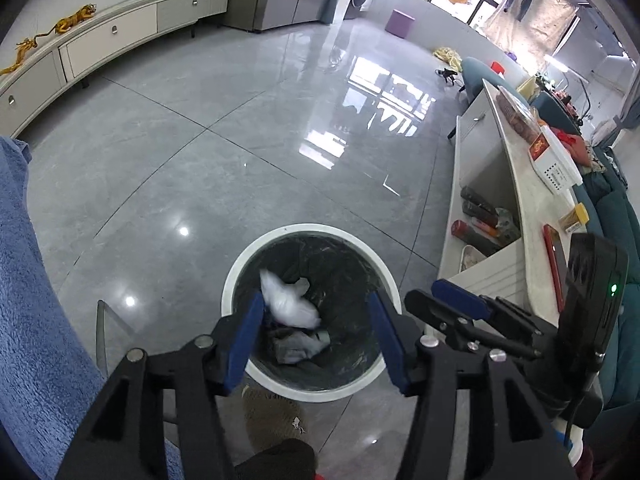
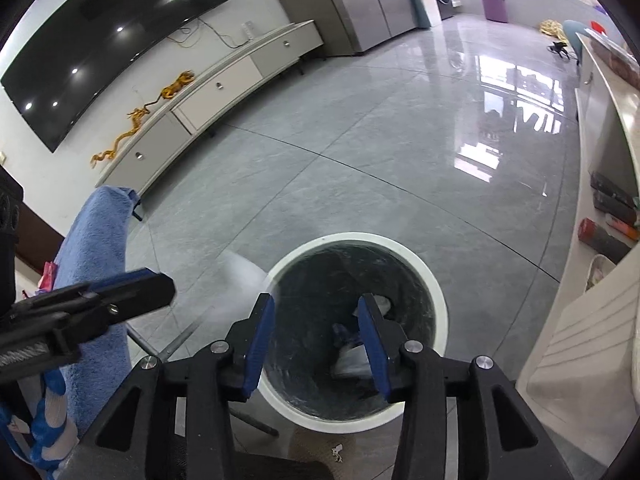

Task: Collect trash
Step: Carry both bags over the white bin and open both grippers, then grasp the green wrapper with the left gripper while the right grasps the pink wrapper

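no legible text or labels

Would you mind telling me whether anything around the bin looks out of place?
Near the bin nothing is spilled. Farther off, a yellow cloth lies crumpled on the floor by the far wall, which looks stray.

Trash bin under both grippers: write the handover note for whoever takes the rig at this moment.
Left gripper: open, empty, above the bin.
Right gripper: open, empty, above the bin too.
White bin, black liner: on the floor beside the low table.
Done: crumpled white trash and other scraps lie inside the bin.
Left: the pictures show no further loose trash for certain; check the table's shelf and top before going on.
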`<state>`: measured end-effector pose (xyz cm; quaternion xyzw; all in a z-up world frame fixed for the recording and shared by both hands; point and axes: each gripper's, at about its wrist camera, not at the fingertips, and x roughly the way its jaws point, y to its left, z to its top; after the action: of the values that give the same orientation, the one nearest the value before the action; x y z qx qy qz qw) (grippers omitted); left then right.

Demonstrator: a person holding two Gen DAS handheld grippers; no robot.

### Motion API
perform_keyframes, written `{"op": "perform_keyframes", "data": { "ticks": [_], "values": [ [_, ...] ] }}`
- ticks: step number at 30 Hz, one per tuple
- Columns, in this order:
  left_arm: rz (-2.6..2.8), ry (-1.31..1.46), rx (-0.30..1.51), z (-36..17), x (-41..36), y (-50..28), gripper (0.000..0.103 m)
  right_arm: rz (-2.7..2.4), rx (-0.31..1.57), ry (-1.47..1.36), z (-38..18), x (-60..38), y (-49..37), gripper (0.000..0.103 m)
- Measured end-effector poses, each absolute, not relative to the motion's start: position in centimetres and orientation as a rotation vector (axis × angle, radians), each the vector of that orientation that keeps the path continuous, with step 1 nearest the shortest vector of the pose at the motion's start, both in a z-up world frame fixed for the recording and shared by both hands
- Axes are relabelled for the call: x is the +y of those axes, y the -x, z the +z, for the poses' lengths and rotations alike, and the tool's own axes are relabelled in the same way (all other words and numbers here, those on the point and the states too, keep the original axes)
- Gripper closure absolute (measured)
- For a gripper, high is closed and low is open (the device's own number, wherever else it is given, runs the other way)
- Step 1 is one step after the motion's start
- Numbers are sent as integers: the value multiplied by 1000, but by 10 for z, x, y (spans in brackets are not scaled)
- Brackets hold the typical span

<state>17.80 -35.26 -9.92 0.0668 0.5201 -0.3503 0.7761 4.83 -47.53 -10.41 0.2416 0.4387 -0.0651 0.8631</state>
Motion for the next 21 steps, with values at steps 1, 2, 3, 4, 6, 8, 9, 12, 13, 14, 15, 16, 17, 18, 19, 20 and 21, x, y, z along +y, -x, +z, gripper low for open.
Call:
{"op": "perform_keyframes", "data": {
  "ticks": [1, 2, 3, 4, 6, 8, 9, 12, 13, 14, 15, 16, 17, 18, 19, 20, 21],
  "values": [
    [-755, -143, 1125, -98, -350, -177, 49, -144, 918, -507, -102, -475, -46, 61],
    [-746, -145, 1117, -95, -346, -176, 49, -148, 916, -506, -103, -478, -46, 61],
    [-734, -151, 1106, -92, -343, -175, 49, -154, 911, -503, -101, -478, -44, 59],
    [-716, -162, 1093, -90, -339, -174, 49, -160, 903, -498, -98, -478, -41, 57],
    [-655, -190, 1051, -81, -330, -170, 49, -170, 890, -481, -91, -477, -37, 57],
    [-614, -186, 1018, -73, -319, -167, 49, -182, 875, -448, -83, -474, -34, 56],
    [-587, -186, 998, -68, -311, -165, 49, -187, 867, -429, -78, -472, -33, 56],
    [-510, -202, 921, -52, -288, -158, 49, -194, 838, -375, -62, -461, -27, 55],
    [-487, -205, 901, -48, -281, -157, 49, -195, 828, -354, -56, -455, -26, 53],
    [-463, -206, 877, -43, -272, -156, 49, -195, 818, -333, -50, -449, -24, 53],
    [-437, -204, 855, -37, -262, -154, 49, -193, 810, -318, -44, -444, -24, 52],
    [-416, -198, 838, -33, -254, -153, 49, -189, 804, -309, -41, -440, -23, 50],
    [-396, -187, 820, -28, -242, -150, 49, -184, 799, -300, -38, -436, -22, 49],
    [-386, -179, 809, -25, -235, -148, 49, -179, 795, -288, -34, -430, -22, 48],
    [-375, -173, 799, -22, -228, -146, 49, -173, 789, -274, -29, -423, -21, 47],
    [-352, -164, 781, -17, -217, -143, 49, -169, 786, -270, -27, -420, -21, 47],
    [-338, -160, 769, -14, -210, -141, 48, -163, 780, -268, -23, -416, -20, 45]
  ]
}}
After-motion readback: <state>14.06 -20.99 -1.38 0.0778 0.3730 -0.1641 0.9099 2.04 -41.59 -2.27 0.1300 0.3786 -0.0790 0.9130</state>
